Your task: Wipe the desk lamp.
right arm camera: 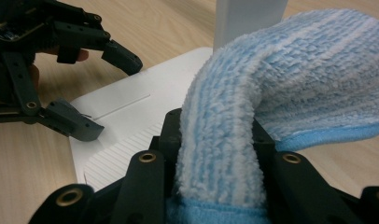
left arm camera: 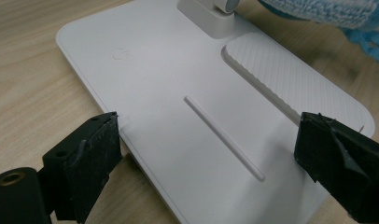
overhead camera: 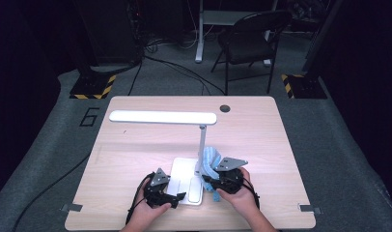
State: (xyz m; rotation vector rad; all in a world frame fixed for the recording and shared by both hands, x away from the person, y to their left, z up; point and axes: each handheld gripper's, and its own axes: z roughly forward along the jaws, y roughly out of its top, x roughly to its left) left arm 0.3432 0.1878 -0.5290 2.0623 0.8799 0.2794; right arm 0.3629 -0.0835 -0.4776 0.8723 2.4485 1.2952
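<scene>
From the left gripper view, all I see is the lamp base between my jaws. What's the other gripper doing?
Observer: The right gripper is shut on a blue microfibre cloth.
Operator: Where's that cloth against the lamp?
Observer: It folds over beside the lamp's upright post, above the lamp base.
Operator: And the lamp head?
Observer: The lamp head is a long white bar reaching left over the wooden table.

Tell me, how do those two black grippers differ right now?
The right gripper is shut on a fluffy blue cloth, while the left gripper is open and holds nothing. The left gripper's fingers straddle the near end of the white lamp base, one at each side; the right gripper sits by the lamp's post. Both are black, hand-held, and low over the wooden table.
</scene>
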